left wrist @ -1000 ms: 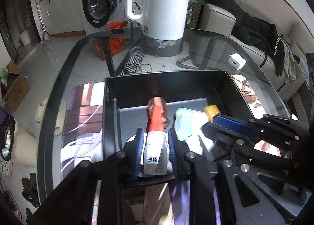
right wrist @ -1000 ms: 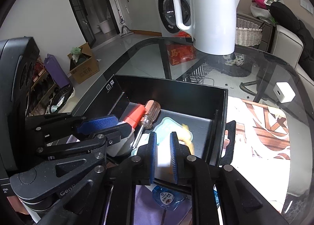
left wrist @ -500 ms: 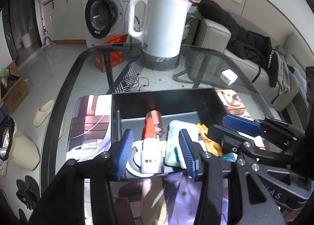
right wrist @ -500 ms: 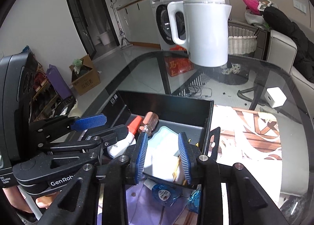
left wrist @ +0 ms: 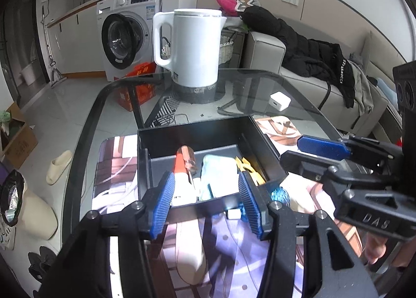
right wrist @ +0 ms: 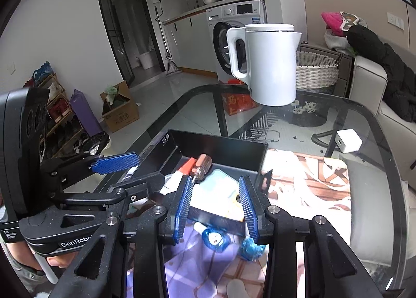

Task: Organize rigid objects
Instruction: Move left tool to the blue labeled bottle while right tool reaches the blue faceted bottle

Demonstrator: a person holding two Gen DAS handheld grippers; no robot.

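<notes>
Two hand-held claws hover over a glass bench (left wrist: 306,105), both above the near edge of a black open box (left wrist: 197,137) that sits on a printed mat (right wrist: 306,176). The left claw (left wrist: 205,200) has its blue pads apart and opening, with nothing pressed between them. The right claw (right wrist: 215,205) is the same: jaws apart, opening, holding nothing.

Inside the box lie a white glue tube with an orange-red cap (left wrist: 179,168), a screwdriver with a clear amber handle (left wrist: 187,155), a pale mint-green flat case (left wrist: 221,176) and something yellow (left wrist: 247,168) against the right wall; what the yellow thing is cannot be told.

Two small translucent blue items (right wrist: 215,238) lie on the mat just outside the near wall, close together, one with a white nozzle.

Likely risks: the two claws sit close together and could knock each other when reaching for the blue pieces. Those pieces look small and smooth, so a pinch off-centre could squirt them across the mat. A low pass could catch the box wall and shove it. A white kettle (right wrist: 270,64) stands well behind.
</notes>
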